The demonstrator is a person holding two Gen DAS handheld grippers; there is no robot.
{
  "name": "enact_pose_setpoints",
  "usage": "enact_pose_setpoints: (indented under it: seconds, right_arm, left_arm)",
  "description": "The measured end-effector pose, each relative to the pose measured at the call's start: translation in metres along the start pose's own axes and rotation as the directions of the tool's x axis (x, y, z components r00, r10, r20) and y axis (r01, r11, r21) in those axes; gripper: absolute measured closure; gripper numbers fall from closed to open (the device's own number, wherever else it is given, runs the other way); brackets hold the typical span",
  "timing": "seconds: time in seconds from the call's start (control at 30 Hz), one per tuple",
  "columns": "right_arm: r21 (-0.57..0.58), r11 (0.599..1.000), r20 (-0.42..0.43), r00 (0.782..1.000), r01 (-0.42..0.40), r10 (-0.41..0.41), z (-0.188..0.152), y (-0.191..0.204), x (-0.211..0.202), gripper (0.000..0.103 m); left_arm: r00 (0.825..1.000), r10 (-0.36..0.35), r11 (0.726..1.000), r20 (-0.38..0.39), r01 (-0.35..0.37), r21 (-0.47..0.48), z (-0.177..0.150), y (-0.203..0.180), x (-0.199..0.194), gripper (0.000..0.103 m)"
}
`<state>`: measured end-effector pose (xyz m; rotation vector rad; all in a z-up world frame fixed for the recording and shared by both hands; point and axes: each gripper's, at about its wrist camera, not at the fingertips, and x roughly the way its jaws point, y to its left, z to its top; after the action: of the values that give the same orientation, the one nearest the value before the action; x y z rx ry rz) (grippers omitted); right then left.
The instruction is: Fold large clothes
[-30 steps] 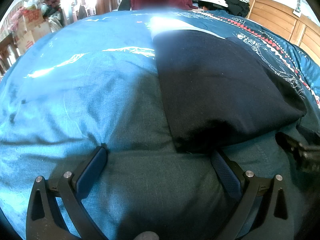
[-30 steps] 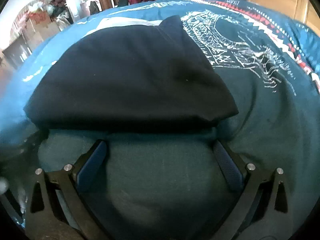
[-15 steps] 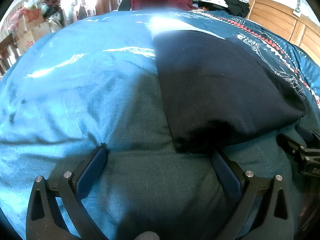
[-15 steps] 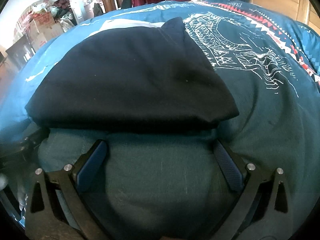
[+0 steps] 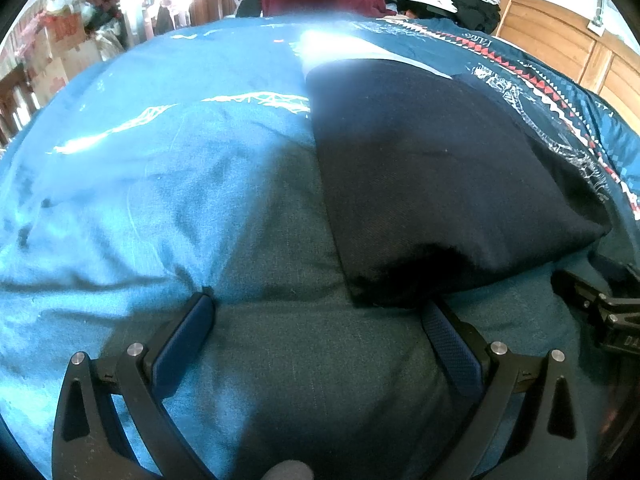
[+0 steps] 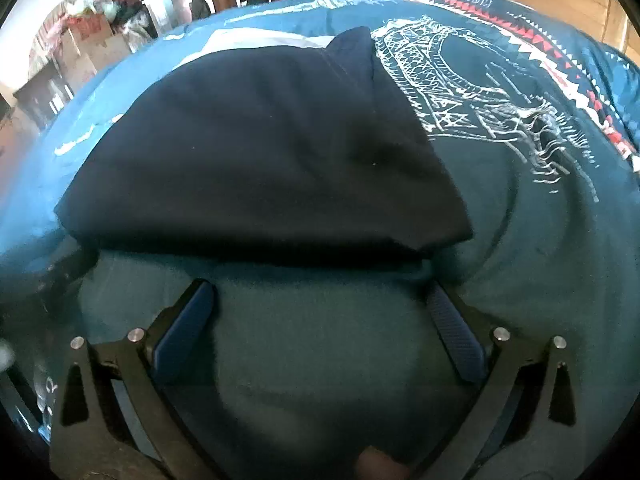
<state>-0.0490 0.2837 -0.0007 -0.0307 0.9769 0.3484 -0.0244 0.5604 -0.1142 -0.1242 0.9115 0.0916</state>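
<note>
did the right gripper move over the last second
Yes, slightly. In the left wrist view the right gripper has come further in from the right edge, toward the near corner of the black folded garment, which has stayed put on the blue bedspread.

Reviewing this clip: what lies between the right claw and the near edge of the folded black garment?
In the right wrist view, only bare teal bedspread lies between the open right claw and the folded black garment; nothing else sits there.
</note>
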Motion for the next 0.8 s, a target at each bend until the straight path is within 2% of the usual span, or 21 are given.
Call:
enact_pose_setpoints:
  seconds: [0.07, 0.13, 0.23, 0.33, 0.4, 0.5, 0.53, 0.57, 0.6, 0.67, 0.8]
  right_arm:
    - [-0.023, 0.999, 0.003, 1.0, 0.025, -0.025, 0.001, 0.004, -0.015, 0.0]
    - [-0.053, 0.998, 0.04, 0.999, 0.019, -0.017, 0.001, 0.01, -0.042, 0.0]
    - [-0.086, 0.996, 0.11, 0.994, 0.031, -0.021, 0.004, 0.021, -0.093, 0.0]
    - [-0.102, 0.994, 0.207, 0.978, 0.042, -0.02, 0.014, 0.029, -0.148, 0.0]
    - [-0.113, 0.991, 0.307, 0.951, 0.066, -0.028, 0.022, 0.037, -0.194, 0.0]
    - [-0.099, 0.99, 0.461, 0.886, 0.104, -0.047, 0.028, 0.048, -0.257, 0.0]
    - [-0.085, 0.991, 0.492, 0.869, 0.102, -0.048, 0.029, 0.05, -0.272, 0.0]
    - [-0.069, 0.992, 0.495, 0.867, 0.102, -0.054, 0.03, 0.052, -0.278, 0.0]
    - [-0.06, 0.993, 0.48, 0.875, 0.099, -0.058, 0.034, 0.054, -0.281, 0.0]
    - [-0.055, 0.994, 0.439, 0.897, 0.089, -0.056, 0.039, 0.057, -0.279, 0.0]
    - [-0.033, 0.997, 0.402, 0.914, 0.067, -0.048, 0.037, 0.057, -0.277, 0.0]
  left_arm:
    - [0.999, -0.028, 1.0, -0.017, 0.028, -0.006, 0.003, 0.002, -0.007, 0.0]
    - [0.998, -0.064, 0.998, -0.009, 0.064, -0.029, 0.008, 0.004, -0.025, 0.0]
    - [0.997, -0.032, 0.999, 0.071, 0.033, -0.016, 0.017, -0.002, -0.069, 0.0]
    - [0.977, -0.023, 1.0, 0.211, 0.02, 0.016, 0.033, -0.014, -0.133, 0.0]
    - [0.942, -0.007, 0.999, 0.337, -0.01, 0.048, 0.045, -0.025, -0.186, 0.0]
    - [0.861, -0.005, 0.998, 0.508, -0.028, 0.056, 0.055, -0.036, -0.262, 0.0]
    - [0.844, -0.014, 0.999, 0.537, -0.012, 0.045, 0.057, -0.035, -0.28, 0.0]
    - [0.83, -0.049, 0.999, 0.556, 0.037, 0.033, 0.057, -0.035, -0.296, 0.0]
    - [0.83, -0.078, 0.997, 0.553, 0.074, 0.029, 0.058, -0.034, -0.303, 0.0]
    - [0.851, -0.105, 0.994, 0.515, 0.112, 0.018, 0.059, -0.033, -0.309, 0.0]
    - [0.871, -0.035, 0.999, 0.49, 0.039, 0.002, 0.052, -0.035, -0.313, 0.0]
